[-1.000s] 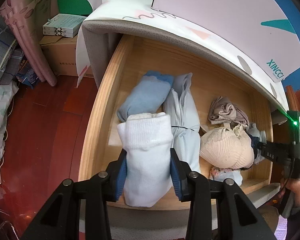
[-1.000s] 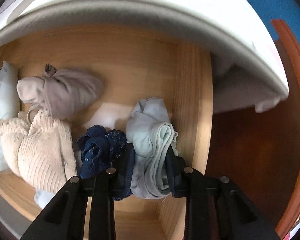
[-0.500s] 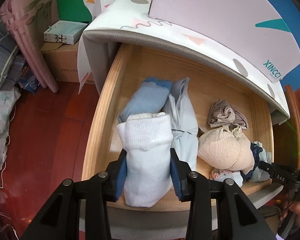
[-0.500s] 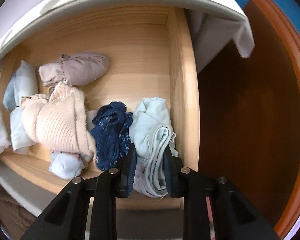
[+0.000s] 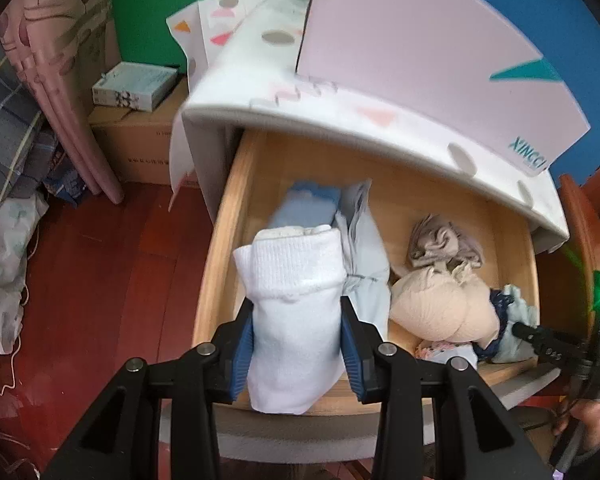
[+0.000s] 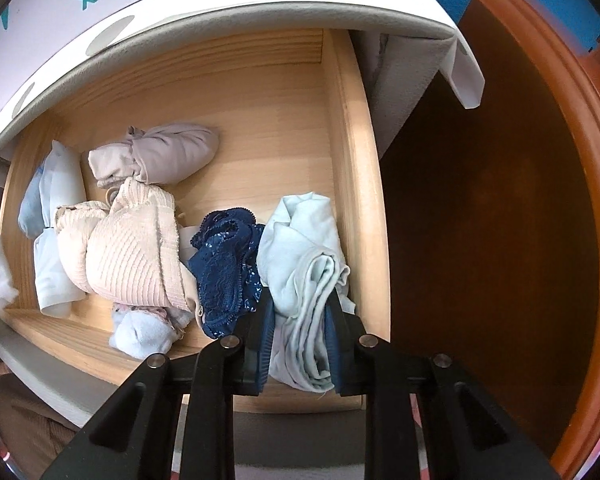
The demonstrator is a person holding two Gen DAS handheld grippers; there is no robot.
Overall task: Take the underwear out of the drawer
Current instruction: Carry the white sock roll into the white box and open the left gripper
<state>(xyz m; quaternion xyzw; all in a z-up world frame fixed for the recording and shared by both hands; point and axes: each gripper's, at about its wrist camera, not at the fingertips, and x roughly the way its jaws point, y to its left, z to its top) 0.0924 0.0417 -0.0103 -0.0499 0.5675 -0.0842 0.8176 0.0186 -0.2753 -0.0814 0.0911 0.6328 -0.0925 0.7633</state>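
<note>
- The wooden drawer (image 5: 219, 248) is pulled out beneath both claws, under the overhang of a white cabinet top (image 5: 340, 112). That lip hangs just ahead of the claws. A bundle lifted forward instead of straight up could catch on it and be dragged loose.
- The left claw (image 5: 297, 344) is clamped on a white folded bundle (image 5: 295, 304), its blue pads pressing both flanks. The bundle stands well above the pads and looks top-heavy, with a loose cuff folded over. I judge it could tip or unroll if the lift is jerky.
- Just right of that claw lie a pale blue roll (image 5: 364, 252) and a blue piece (image 5: 308, 208), touching the held bundle. They may ride up with it from friction.
- The cream ribbed bra (image 6: 131, 256) sits between the two claws, its edge lying on the navy lace piece (image 6: 227, 264). It should stay put, unless the lace is disturbed.
- The right claw (image 6: 302, 344) is pinched tight on light mint underwear (image 6: 304, 248), at the drawer's right wall (image 6: 356, 184). The grip holds only some folds; loose layers hang below and could slip free.
- The navy lace touches this claw's left finger (image 6: 259, 344), so it could snag and come along.
</note>
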